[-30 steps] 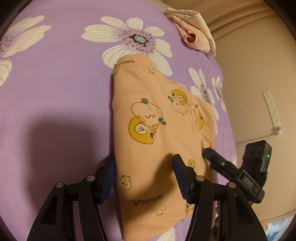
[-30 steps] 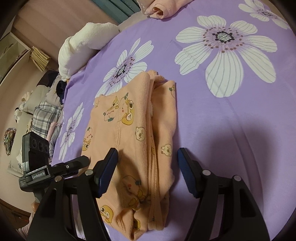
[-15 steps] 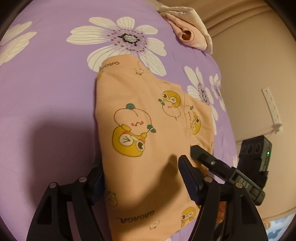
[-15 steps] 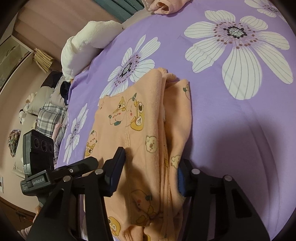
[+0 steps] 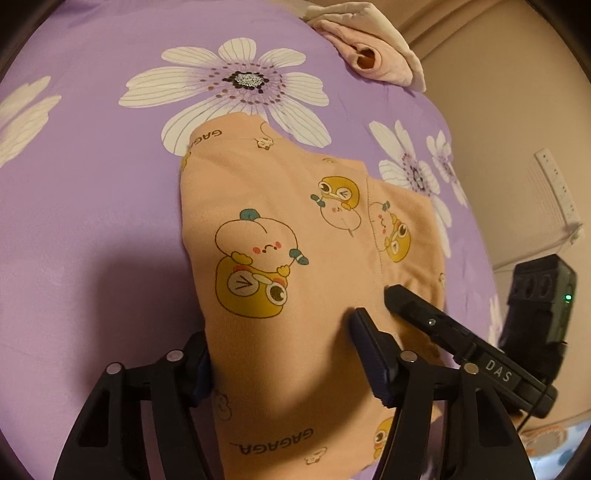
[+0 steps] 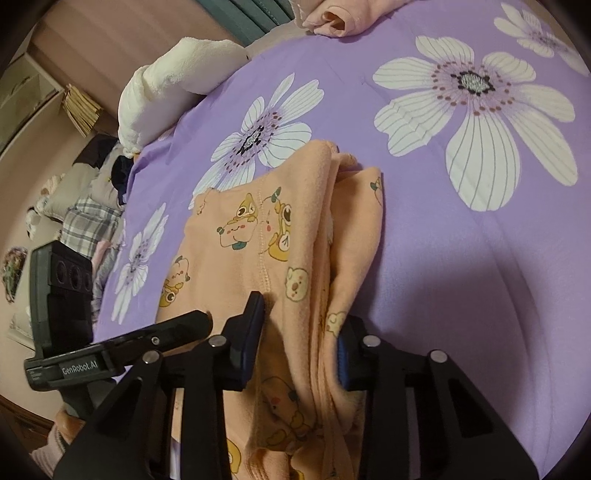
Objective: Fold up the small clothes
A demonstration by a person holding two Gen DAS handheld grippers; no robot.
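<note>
On the purple flowered bedspread [image 5: 92, 184] lies the folded peach garment [image 5: 280, 236] (cartoon ducks printed on it). I see my left gripper [image 5: 280, 354] straddling its near edge, jaws spread. My right gripper [image 6: 299, 343] has narrowed onto the bunched layers, pinching them.

A purple bedsheet [image 5: 92, 184] with big white flowers covers the whole bed. Off its far side rises a plain beige wall [image 5: 509, 122], and a white power strip [image 5: 558, 186] hangs on it with a cord trailing down. Warm, dim light throughout, soft shadows pooling on the sheet. At the other end, a fluffy white blanket [image 6: 173, 88] is bunched at the edge, a teal panel [image 6: 251, 16] behind it, stacked books [image 6: 82, 109] and a plaid cloth [image 6: 86, 232] below.
</note>
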